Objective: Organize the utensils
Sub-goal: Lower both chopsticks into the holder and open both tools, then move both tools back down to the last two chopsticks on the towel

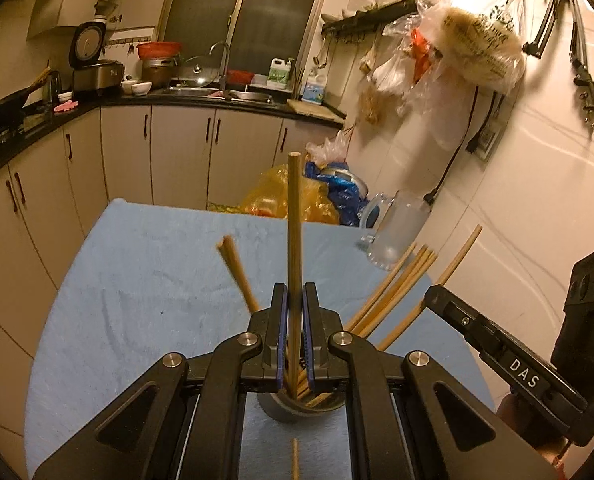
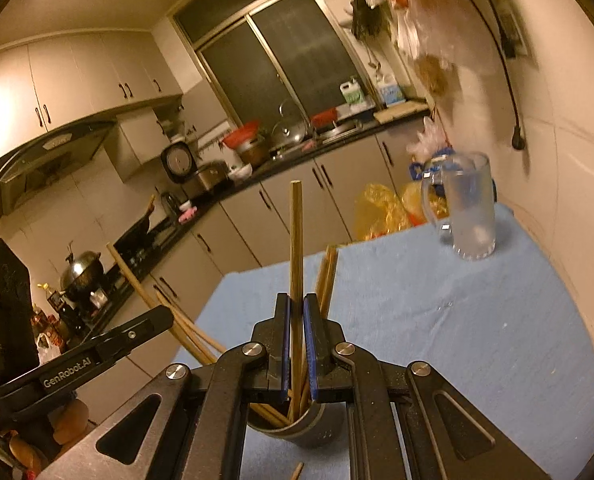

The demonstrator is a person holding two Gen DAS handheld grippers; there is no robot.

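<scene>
While each gripper pinches a single chopstick, the thing to watch is how each stick lines up with the cup under the jaws. The left gripper has its blue pads pressed together on a chopstick that rises nearly straight up the middle of the left wrist view, its lower end dropping between the fingers toward the grey cup at lower centre. The right gripper is likewise clamped on an upright chopstick, whose bottom end reaches into the mouth of the same cup at lower centre of its view. Outward from the jaws, other chopsticks already stand in the cup and fan toward the right of the left view. Both held sticks run lengthwise toward the cup, so I judge the next move to be a short lowering and release. A glass mug stands well apart at the upper right of the blue cloth. One loose stick lies at the bottom edge.
</scene>
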